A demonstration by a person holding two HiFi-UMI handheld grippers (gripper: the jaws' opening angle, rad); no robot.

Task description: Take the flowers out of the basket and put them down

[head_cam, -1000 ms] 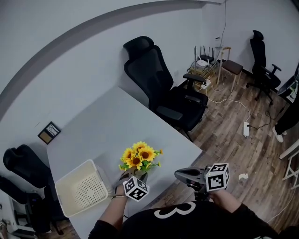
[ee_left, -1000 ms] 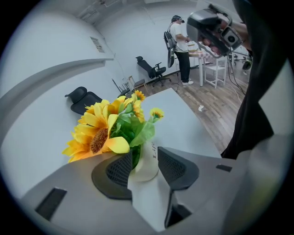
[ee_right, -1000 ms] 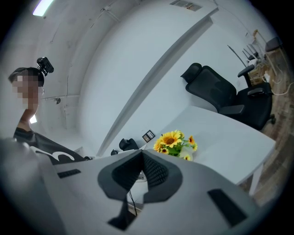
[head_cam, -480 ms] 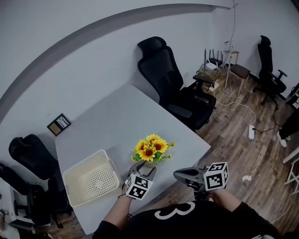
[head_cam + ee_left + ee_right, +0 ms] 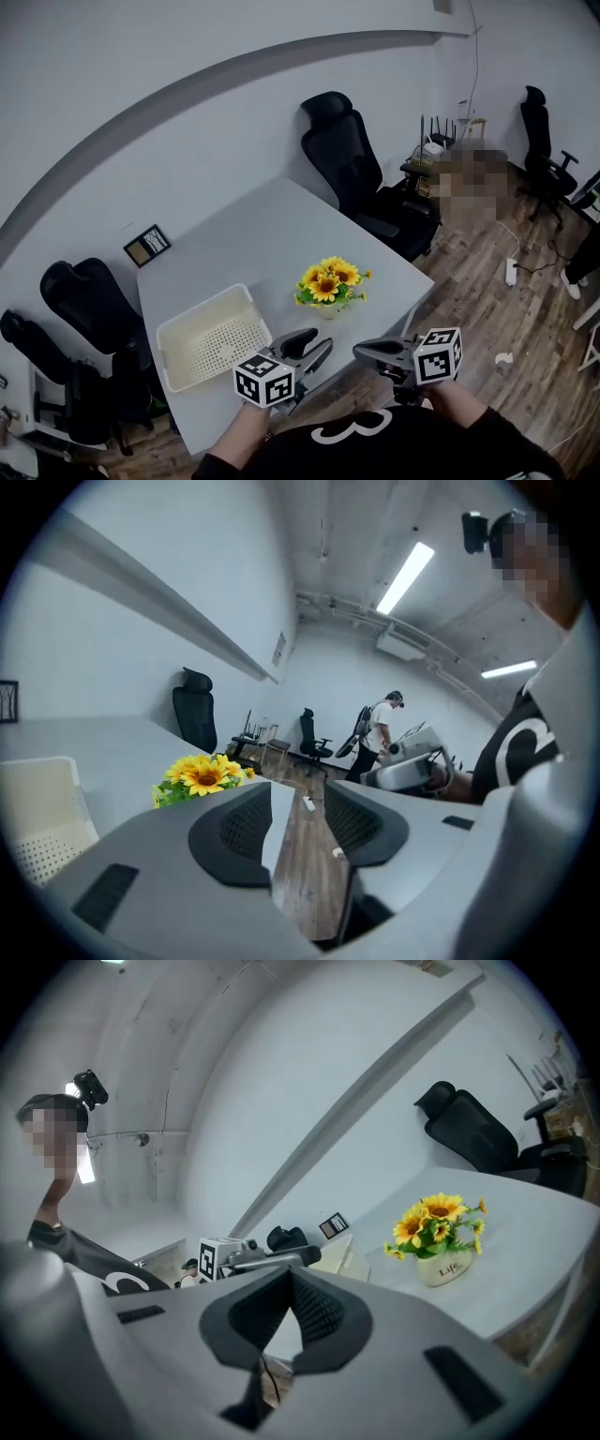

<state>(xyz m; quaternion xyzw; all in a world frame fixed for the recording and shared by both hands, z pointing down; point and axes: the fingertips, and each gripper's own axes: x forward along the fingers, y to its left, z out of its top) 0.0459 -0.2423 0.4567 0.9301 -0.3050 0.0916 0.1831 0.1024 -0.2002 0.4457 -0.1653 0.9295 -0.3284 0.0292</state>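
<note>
Pale grey walls crossed by a raised band. Brown wood-plank floor (image 5: 506,314). Light grey desk (image 5: 244,239), a black office chair (image 5: 349,178) behind it, another black chair (image 5: 89,305) at its left end. Bright strip light (image 5: 405,564) overhead.

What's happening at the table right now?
The flowers stand in their small pot on the table, beside the empty basket, so they are out and set down. The left gripper hangs by the table's near edge, fingers apart with nothing between them, having just closed slightly. The right gripper is alongside, shut and empty.
</note>
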